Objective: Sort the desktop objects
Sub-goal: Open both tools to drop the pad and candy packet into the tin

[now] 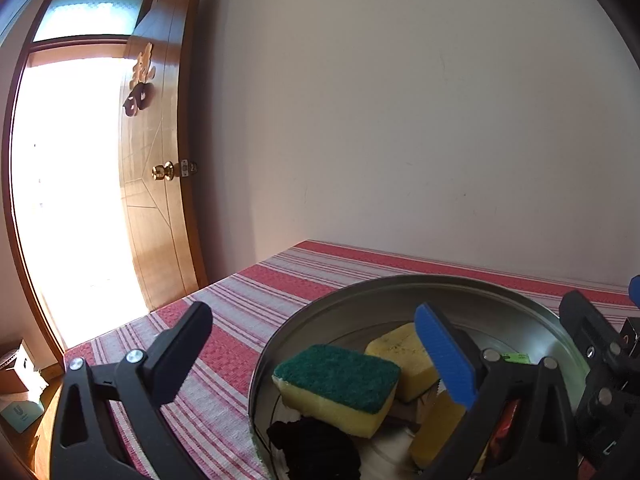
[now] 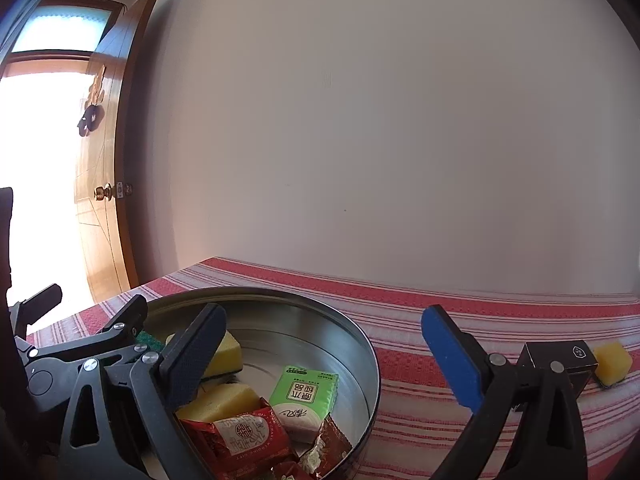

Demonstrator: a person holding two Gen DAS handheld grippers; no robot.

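Note:
A round metal tin (image 1: pixel 400 282) stands on the striped cloth and holds several items. In the left wrist view a green-topped sponge (image 1: pixel 340 380) lies in it, beside a yellow sponge (image 1: pixel 400 354) and a black crumpled thing (image 1: pixel 316 450). My left gripper (image 1: pixel 316 356) is open above the green-topped sponge, its pads clear of it. In the right wrist view my right gripper (image 2: pixel 320 360) is open over the tin (image 2: pixel 362 344), above a green tissue pack (image 2: pixel 304 396) and a red packet (image 2: pixel 240 436). Nothing is between its pads.
A small black box (image 2: pixel 560 364) and a yellow sponge (image 2: pixel 612 360) lie on the red striped tablecloth (image 2: pixel 440 312) to the right of the tin. A plain wall stands behind the table. An open wooden door (image 1: pixel 160 184) is at the left.

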